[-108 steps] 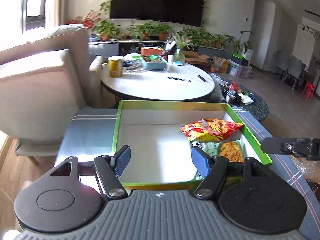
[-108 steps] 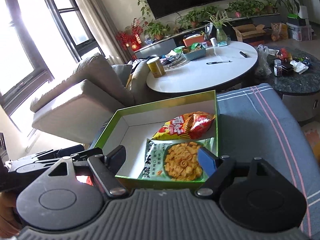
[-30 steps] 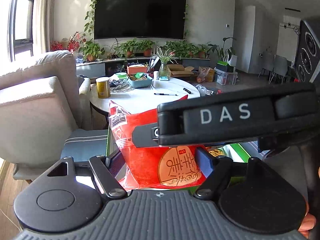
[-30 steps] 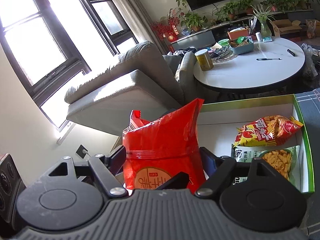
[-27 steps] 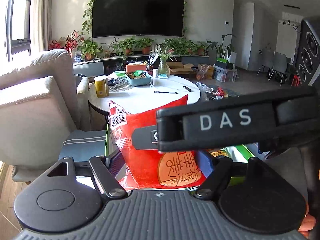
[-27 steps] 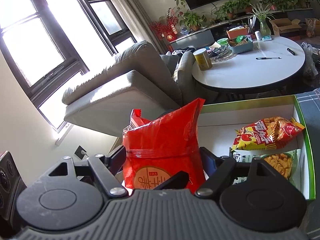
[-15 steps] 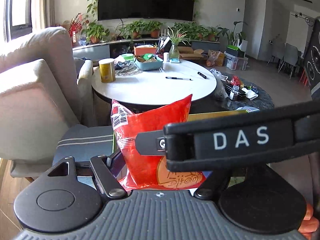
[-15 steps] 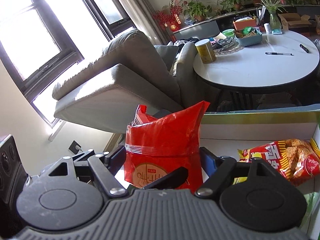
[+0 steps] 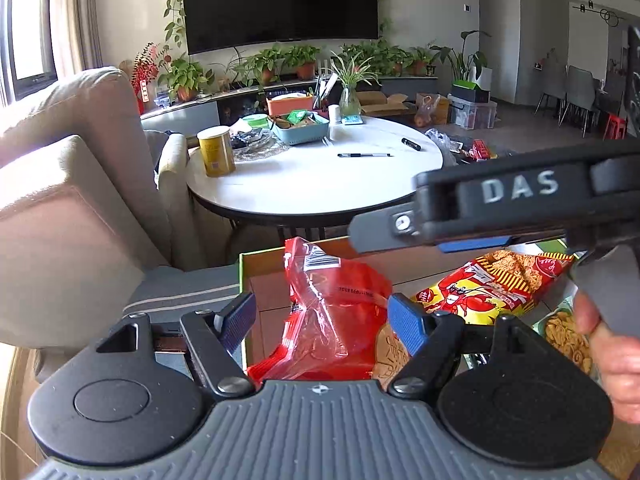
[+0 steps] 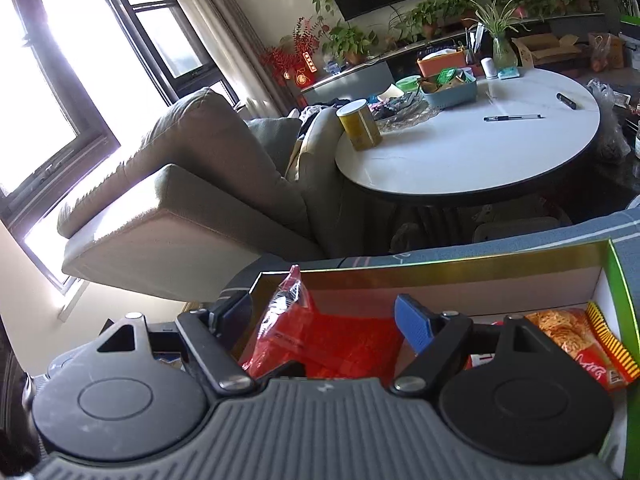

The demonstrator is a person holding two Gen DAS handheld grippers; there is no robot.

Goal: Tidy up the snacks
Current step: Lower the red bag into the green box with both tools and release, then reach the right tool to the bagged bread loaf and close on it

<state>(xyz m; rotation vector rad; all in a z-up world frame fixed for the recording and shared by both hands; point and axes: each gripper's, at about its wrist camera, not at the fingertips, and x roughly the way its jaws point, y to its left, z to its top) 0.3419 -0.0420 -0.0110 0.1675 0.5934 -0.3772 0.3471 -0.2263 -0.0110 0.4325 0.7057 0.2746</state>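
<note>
A red snack bag [image 9: 336,312] lies slumped in the left part of a green-rimmed box [image 9: 241,276], its sealed top tipped up to the left. My left gripper [image 9: 320,322] straddles it: a gap shows beside the left pad, and the right pad is at the bag's edge. In the right wrist view, my right gripper [image 10: 324,320] has both pads against the red bag [image 10: 340,344]. One of its fingers [image 9: 380,228] crosses above the bag. A yellow-red crayfish snack bag [image 9: 492,284] and a green bag of rings [image 9: 568,340] lie in the box's right part.
The box [image 10: 616,280] rests on a blue-grey striped cushion [image 9: 188,292]. A beige sofa [image 9: 60,200] stands at the left. Beyond is a round white table [image 9: 312,180] with a yellow can [image 9: 216,156], a teal basket [image 9: 300,132] and pens. A hand [image 9: 612,360] holds the right gripper.
Both grippers came forward and down with the red bag into the box. The bag, upright before, now slumps over. The right gripper has shifted right in the left wrist view.
</note>
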